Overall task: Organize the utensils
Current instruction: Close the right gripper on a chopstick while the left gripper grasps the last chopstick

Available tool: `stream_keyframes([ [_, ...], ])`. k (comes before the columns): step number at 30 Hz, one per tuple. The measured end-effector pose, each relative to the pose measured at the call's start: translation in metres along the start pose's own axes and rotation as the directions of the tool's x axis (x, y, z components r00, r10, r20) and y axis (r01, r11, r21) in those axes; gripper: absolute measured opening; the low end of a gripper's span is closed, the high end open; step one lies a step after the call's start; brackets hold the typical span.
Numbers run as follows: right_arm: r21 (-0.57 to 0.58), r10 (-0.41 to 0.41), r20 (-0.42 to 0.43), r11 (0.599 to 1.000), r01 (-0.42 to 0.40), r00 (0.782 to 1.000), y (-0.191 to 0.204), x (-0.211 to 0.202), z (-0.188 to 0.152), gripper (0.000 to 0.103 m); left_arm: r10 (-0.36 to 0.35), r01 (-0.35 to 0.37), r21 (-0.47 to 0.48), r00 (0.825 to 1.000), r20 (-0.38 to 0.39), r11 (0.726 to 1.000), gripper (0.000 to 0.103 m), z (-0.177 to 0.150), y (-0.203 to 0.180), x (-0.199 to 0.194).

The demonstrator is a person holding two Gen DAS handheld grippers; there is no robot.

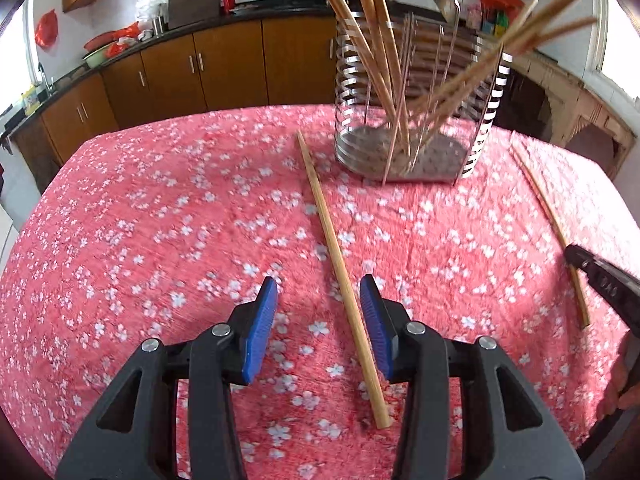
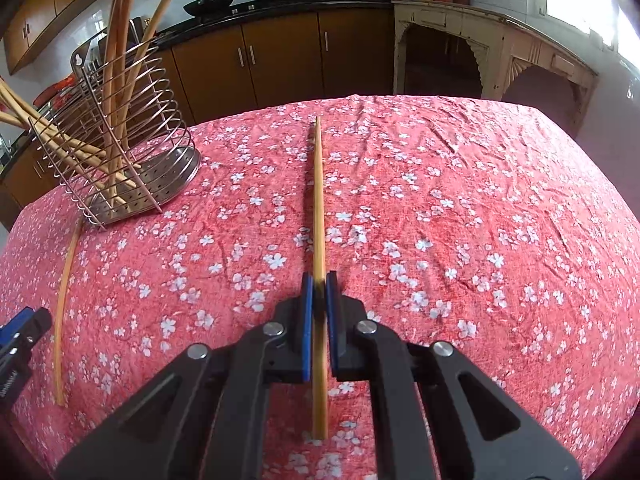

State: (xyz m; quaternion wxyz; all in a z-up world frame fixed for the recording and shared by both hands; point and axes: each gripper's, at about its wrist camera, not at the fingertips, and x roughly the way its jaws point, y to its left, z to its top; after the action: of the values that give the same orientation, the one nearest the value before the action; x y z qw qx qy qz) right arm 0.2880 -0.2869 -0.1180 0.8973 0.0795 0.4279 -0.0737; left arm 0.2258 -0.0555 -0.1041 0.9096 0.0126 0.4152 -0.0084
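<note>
The right claw [image 2: 319, 280] grips one chopstick [image 2: 318, 200] above the bench [image 2: 480, 200]. The left claw [image 1: 319, 292] is open astride another chopstick [image 1: 336, 256] lying there. Next: close the left, then drop both into the wire holder [image 2: 120, 152].

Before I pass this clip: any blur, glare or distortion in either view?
Left wrist view: motion blur smears the tablecloth and the chopsticks in the wire holder; window glare at both edges. Right wrist view: sharper, the held chopstick crisp, window blown out at upper right. Both: strong fisheye bending of table edge and cabinets, dark vignette corners.
</note>
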Motion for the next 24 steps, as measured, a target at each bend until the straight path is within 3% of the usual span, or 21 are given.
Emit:
stream_keyframes([
  [1, -0.004, 0.007, -0.001, 1.000, -0.007, 1.000, 0.001, -0.001, -0.001, 0.008, 0.006, -0.006, 0.001, 1.000, -0.007, 1.000, 0.041, -0.001, -0.001, 0.002],
  [5, -0.029, 0.038, -0.007, 0.999, -0.038, 0.999, 0.013, -0.005, -0.008, 0.008, 0.030, -0.030, -0.002, 0.999, -0.016, 1.000, 0.011, -0.003, 0.004, 0.006],
  [6, -0.040, 0.049, -0.010, 0.998, -0.049, 0.999, 0.017, -0.007, -0.011, 0.008, 0.029, -0.029, -0.003, 0.999, -0.016, 1.000, 0.008, -0.002, 0.007, 0.006],
  [12, -0.063, 0.078, -0.010, 0.995, -0.079, 0.997, 0.028, -0.018, -0.024, 0.008, 0.037, -0.038, -0.008, 0.999, -0.018, 0.999, 0.007, 0.000, 0.041, 0.010],
  [18, -0.055, 0.091, -0.012, 0.994, -0.092, 0.996, 0.027, -0.023, -0.029, 0.008, -0.010, 0.010, 0.000, 1.000, -0.022, 1.000, 0.008, -0.005, 0.058, 0.006],
  [24, -0.066, 0.098, -0.015, 0.993, -0.099, 0.995, 0.024, -0.035, -0.043, 0.009, -0.037, 0.037, 0.000, 0.999, -0.021, 0.999, 0.023, -0.015, 0.055, -0.003],
])
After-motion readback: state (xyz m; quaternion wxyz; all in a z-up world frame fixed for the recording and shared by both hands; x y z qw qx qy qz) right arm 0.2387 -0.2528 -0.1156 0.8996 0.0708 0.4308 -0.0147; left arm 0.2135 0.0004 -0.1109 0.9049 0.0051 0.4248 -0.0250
